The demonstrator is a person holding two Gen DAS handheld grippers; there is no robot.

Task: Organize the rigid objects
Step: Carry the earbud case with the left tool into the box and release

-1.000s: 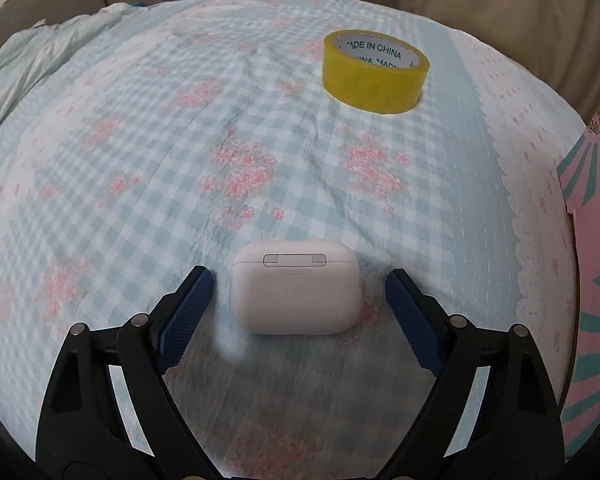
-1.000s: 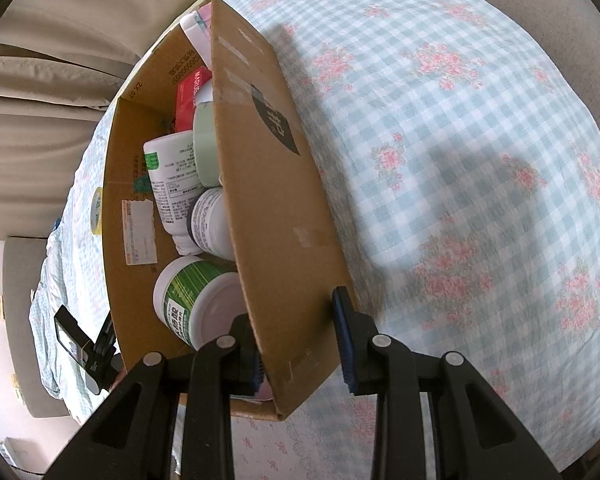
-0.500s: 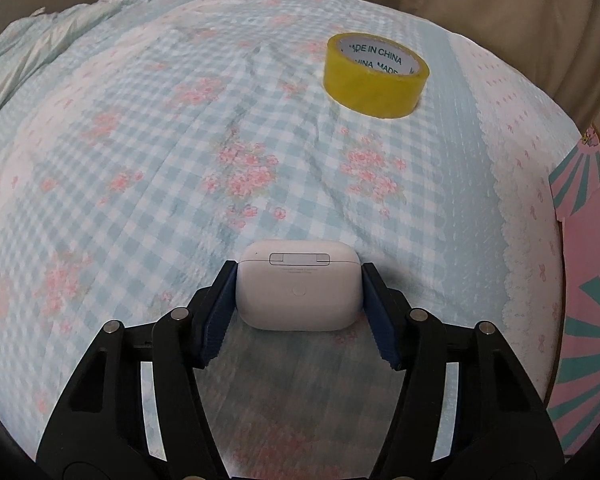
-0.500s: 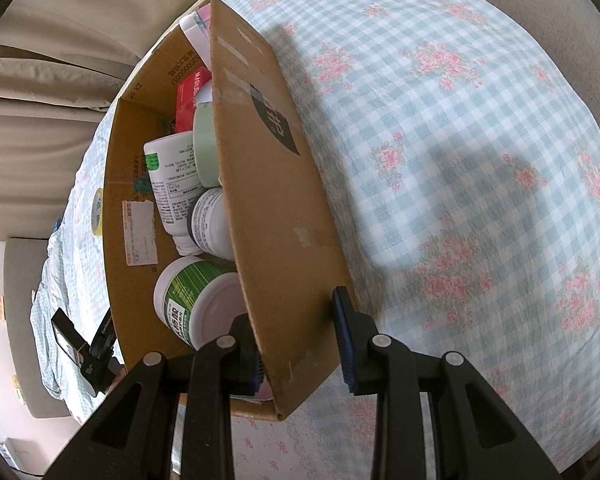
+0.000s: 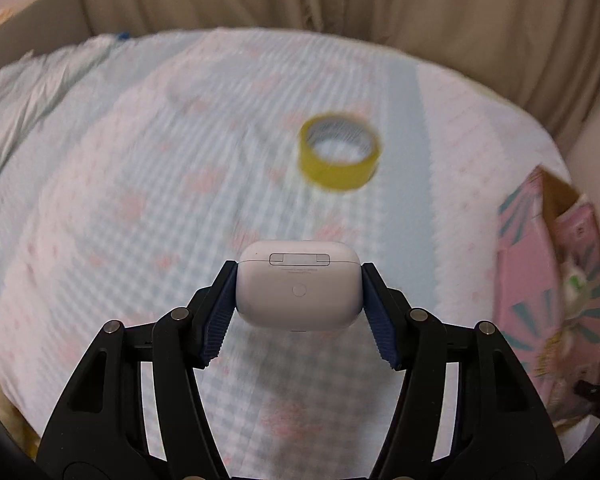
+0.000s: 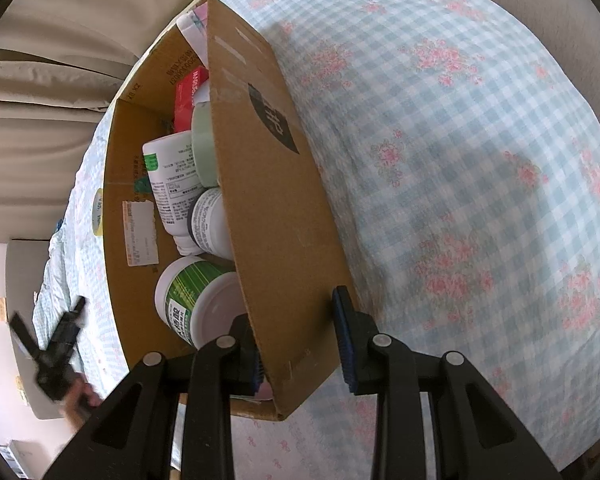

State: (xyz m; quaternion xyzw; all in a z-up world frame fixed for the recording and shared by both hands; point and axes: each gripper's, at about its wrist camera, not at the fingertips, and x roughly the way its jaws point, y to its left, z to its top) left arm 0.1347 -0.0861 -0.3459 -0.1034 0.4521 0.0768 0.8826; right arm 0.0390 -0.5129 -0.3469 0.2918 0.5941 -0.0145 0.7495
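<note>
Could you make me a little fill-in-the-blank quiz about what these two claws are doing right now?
1. The left claw is shut on a small white rounded plastic ____.
2. Beyond it, on the checked floral bedsheet, lies a roll of ____ tape.
3. The right claw straddles one wall of the brown ____ box.
4. The green-labelled white round tub sits ____ that box.

Missing words: case; yellow; cardboard; inside

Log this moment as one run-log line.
left gripper: shut on earbud case | right gripper: straddling cardboard box wall | tape roll: on bed
</note>
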